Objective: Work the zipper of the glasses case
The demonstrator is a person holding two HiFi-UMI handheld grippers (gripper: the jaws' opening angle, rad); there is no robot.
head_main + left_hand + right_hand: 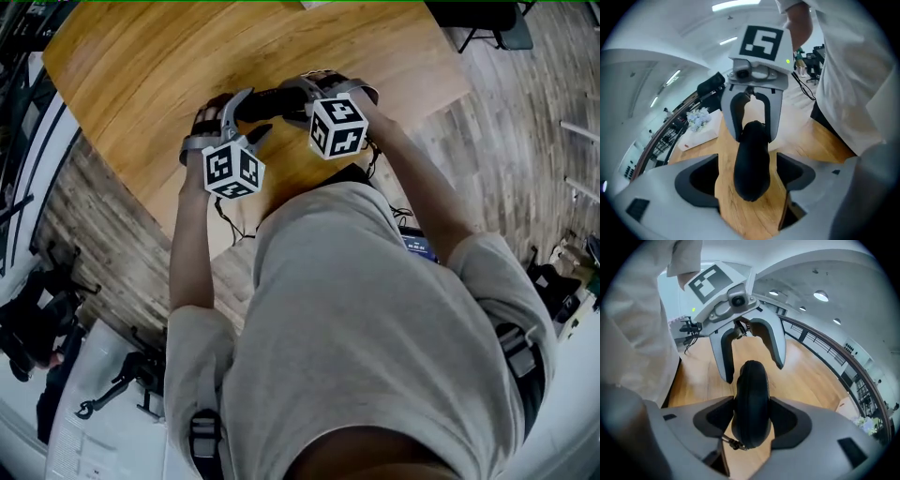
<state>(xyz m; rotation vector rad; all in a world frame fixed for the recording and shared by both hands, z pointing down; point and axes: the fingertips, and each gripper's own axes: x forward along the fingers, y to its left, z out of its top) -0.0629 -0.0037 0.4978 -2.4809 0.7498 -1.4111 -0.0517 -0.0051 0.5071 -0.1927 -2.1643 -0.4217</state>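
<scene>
Over on the left, the left hand-held gripper (748, 179) is released, its jaws spread wide. The black glasses case (270, 103) runs lengthwise between them, but both pads stand clear of the case's sides. The case hangs over the wooden table (141, 56), bridging the two tools just ahead of the person's (375, 328) grey-shirted chest.

Now to the right of the case: the right hand-held gripper (751, 420) is grasping it, with both pads pressed on the case's flanks and its narrow edge turned up. At the case's end nearest this gripper's camera, a small metal zipper pull (727, 442) dangles off the lower corner. At the case's far end, the left tool's open jaws flank it, one of them just beside it. Each tool's marker cube, left (232, 171) and right (337, 127), sits on the person's side of the case.
</scene>
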